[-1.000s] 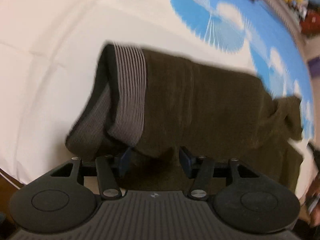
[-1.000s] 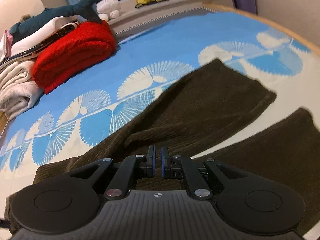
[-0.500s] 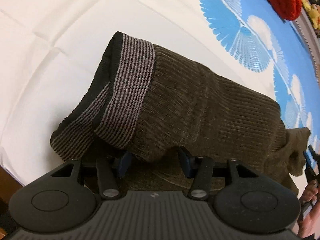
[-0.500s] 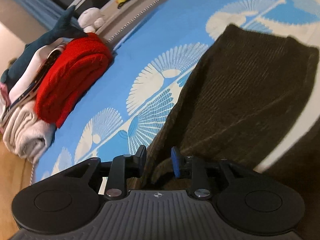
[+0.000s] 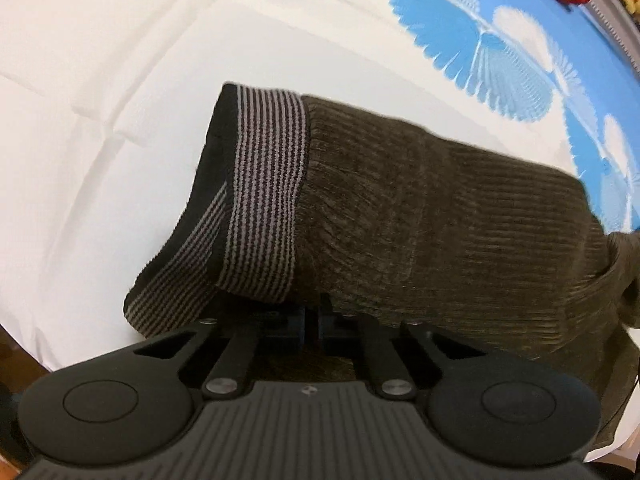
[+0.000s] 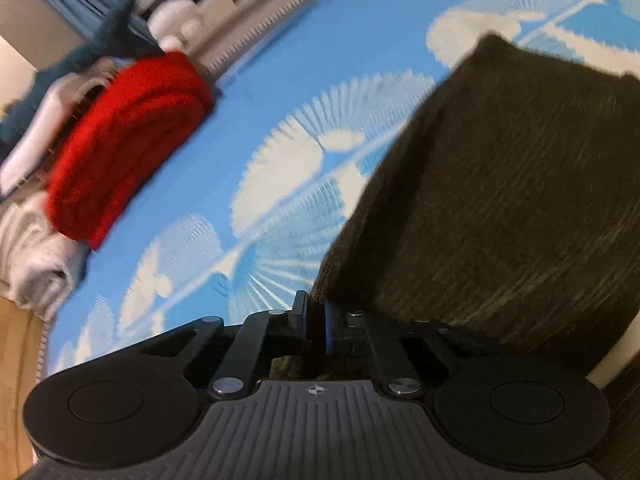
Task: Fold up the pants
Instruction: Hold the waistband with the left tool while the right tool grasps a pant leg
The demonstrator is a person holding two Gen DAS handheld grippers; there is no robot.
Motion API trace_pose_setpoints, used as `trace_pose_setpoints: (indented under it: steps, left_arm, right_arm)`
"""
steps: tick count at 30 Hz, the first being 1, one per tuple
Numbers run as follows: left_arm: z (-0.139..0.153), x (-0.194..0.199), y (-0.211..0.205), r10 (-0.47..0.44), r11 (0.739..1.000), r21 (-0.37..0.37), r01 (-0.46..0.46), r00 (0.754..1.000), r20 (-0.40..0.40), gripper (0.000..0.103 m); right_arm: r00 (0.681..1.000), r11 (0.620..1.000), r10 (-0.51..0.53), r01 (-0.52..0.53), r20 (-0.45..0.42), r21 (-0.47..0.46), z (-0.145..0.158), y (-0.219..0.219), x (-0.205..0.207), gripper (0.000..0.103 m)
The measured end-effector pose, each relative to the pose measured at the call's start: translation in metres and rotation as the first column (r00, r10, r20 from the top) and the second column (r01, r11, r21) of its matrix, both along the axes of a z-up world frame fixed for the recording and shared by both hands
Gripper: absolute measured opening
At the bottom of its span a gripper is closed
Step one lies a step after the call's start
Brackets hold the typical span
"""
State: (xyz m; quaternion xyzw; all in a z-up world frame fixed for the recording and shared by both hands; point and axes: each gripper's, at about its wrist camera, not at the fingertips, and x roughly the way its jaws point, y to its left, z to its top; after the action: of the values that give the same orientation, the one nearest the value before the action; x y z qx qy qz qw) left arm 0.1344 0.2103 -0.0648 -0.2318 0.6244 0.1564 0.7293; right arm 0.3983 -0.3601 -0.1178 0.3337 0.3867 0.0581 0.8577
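Dark brown corduroy pants lie on a white and blue bedspread, with a black and grey striped waistband at their left end. My left gripper is shut on the near edge of the pants, just right of the waistband. In the right wrist view the pants stretch up and right. My right gripper is shut on their near left edge.
A folded red blanket rests on white folded laundry at the far left of the bed. Plush toys sit along the headboard ledge. The bed's edge and wooden floor lie at the left.
Both grippers were open around the pants' edge half a second ago and have now closed on the fabric. The right gripper had opened and shifted left along the leg before that.
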Motion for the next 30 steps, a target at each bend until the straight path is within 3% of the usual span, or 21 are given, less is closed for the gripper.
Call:
trace_pose_setpoints:
  steps: [4, 9, 11, 13, 15, 16, 18, 20, 23, 25, 27, 30]
  left_arm:
    - [0.027, -0.014, 0.005, 0.000, 1.000, 0.005, -0.001, 0.994, 0.114, 0.003]
    - [0.076, -0.044, 0.019, 0.000, 1.000, 0.020, -0.007, 0.940, 0.341, 0.003]
    - [0.084, -0.059, 0.022, -0.012, 1.000, 0.026, 0.003, 0.930, 0.368, 0.003]
    - [0.083, -0.069, 0.027, -0.029, 0.999, 0.026, 0.022, 0.933, 0.358, 0.003]
    - [0.071, -0.074, 0.029, -0.069, 0.997, 0.048, 0.058, 0.956, 0.284, 0.003]
    - [0.063, -0.073, 0.027, -0.102, 0.994, 0.050, 0.093, 0.966, 0.239, 0.003]
    - [0.047, -0.069, 0.026, -0.141, 0.990, 0.037, 0.137, 0.976, 0.166, 0.006]
    - [0.041, -0.065, 0.028, -0.147, 0.989, 0.055, 0.141, 0.979, 0.138, 0.010]
    - [0.044, -0.060, 0.035, -0.095, 0.995, 0.042, 0.089, 0.983, 0.158, 0.031]
    - [0.043, -0.057, 0.036, -0.064, 0.998, 0.035, 0.059, 0.987, 0.151, 0.044]
    - [0.040, -0.054, 0.036, -0.051, 0.998, 0.037, 0.046, 0.990, 0.135, 0.050]
    - [0.035, -0.048, 0.037, -0.040, 0.999, 0.039, 0.036, 0.994, 0.104, 0.057]
  right_arm:
    - [0.994, 1.000, -0.028, 0.027, 0.108, 0.005, 0.038, -0.017, -0.034, 0.007]
    - [0.979, 0.998, -0.046, 0.051, 0.197, -0.023, 0.083, -0.048, -0.110, 0.006]
    - [0.972, 0.998, -0.032, 0.044, 0.232, -0.046, 0.099, -0.057, -0.149, 0.006]
    - [0.975, 0.994, 0.006, 0.018, 0.222, -0.104, 0.107, -0.061, -0.185, 0.006]
    - [0.989, 0.986, 0.071, -0.050, 0.130, -0.160, 0.098, -0.062, -0.212, 0.007]
    - [0.992, 0.978, 0.121, -0.113, 0.033, -0.176, 0.085, -0.062, -0.218, 0.007]
    - [0.970, 0.963, 0.156, -0.192, -0.188, -0.190, 0.053, -0.068, -0.225, 0.007]
    - [0.975, 0.959, 0.134, -0.173, -0.178, -0.226, 0.048, -0.083, -0.226, 0.009]
    - [0.995, 0.975, 0.042, -0.061, -0.091, -0.215, 0.054, -0.116, -0.227, 0.010]
    - [0.998, 0.986, -0.013, 0.002, -0.067, -0.166, 0.054, -0.135, -0.224, 0.018]
    - [0.998, 0.983, -0.039, 0.030, -0.048, -0.180, 0.053, -0.138, -0.213, 0.030]
    - [1.000, 0.968, -0.004, 0.003, -0.003, -0.252, 0.054, -0.123, -0.191, 0.034]
